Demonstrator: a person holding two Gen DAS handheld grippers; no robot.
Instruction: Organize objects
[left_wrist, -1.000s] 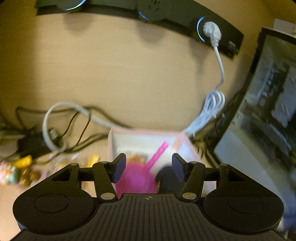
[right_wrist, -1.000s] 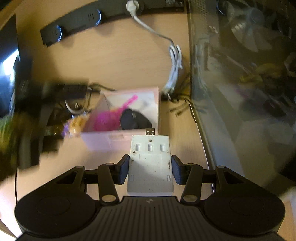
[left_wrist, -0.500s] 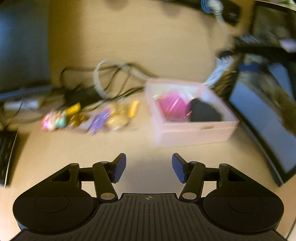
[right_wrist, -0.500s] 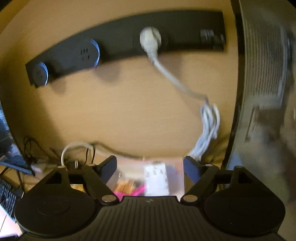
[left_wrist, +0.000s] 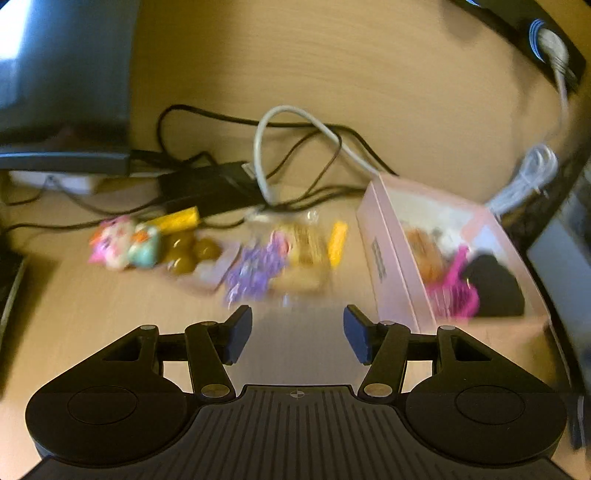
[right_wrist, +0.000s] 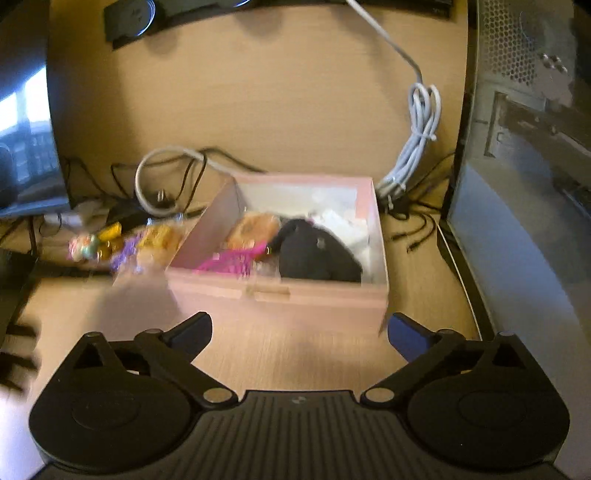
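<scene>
left gripper (left_wrist: 297, 334): half spread, empty — snack packets (left_wrist: 280, 254) just ahead
right gripper (right_wrist: 299, 332): jaws just opened wide, empty — pink box (right_wrist: 280, 295) directly ahead

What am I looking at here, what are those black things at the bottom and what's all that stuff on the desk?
These are two pictures, each from a camera mounted on hand-held tongs, looking forward along the two fingers. No robot: a person carries one in each hand.

The left tongs are partly open with nothing between them. The right tongs have just been opening and stand wide, also with nothing between them.

Both look at a wooden desk. On it sits an open pink box holding a black computer mouse, something pink and a few blurred items. Left of the box lies a row of small colourful packets and toys, too blurred to name. Behind them are tangled cables, and a coiled white cord.
</scene>
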